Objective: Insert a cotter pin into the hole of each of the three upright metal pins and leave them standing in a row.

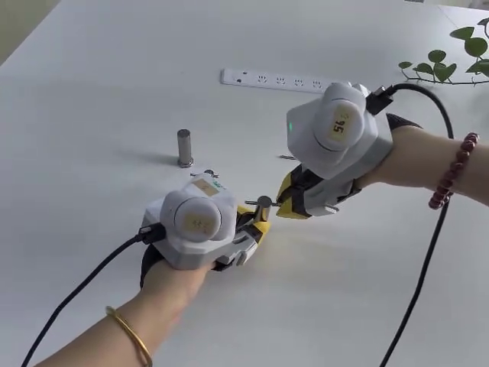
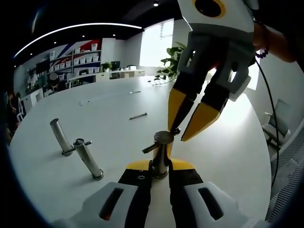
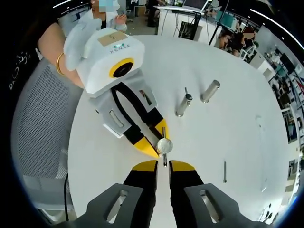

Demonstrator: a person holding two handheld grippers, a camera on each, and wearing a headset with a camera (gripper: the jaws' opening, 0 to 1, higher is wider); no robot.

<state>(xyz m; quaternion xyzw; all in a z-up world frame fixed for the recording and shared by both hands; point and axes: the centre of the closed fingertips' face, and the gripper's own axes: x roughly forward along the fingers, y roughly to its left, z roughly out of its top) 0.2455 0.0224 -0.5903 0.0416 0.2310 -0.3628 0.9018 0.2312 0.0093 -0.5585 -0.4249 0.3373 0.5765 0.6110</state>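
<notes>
Judging by how things lay, the job was about midway, with one upright finished, one in hand and one untouched. The left gripper (image 2: pixel 160 167) had its jaws closed on the lower shaft of the held metal pin (image 2: pixel 162 153), holding it upright just ahead of its fingertips. The right gripper (image 3: pixel 164 166) faced it from the opposite side. Its jaws were drawn almost together and appeared to pinch one end of a cotter pin (image 2: pixel 149 148), which already passed through the hole near the pin's round top. Whether it was fully seated I could not tell.

Beyond the left gripper and off to its left stood the finished pin (image 2: pixel 88 159), with a cotter crossing it near the top. Just past that stood the bare pin (image 2: pixel 61 137), with no cotter showing in it. What remained, as I judged it, was seating this cotter, fitting the third, and setting the held pin back in line with the other two.

A spare cotter pin (image 2: pixel 138 115) lay flat on the table (image 1: pixel 114 61), well ahead of both grippers. The metal pins were short, smooth grey cylinders with a wider foot. The cotter pins were thin dark wire pieces, slight beside them.
</notes>
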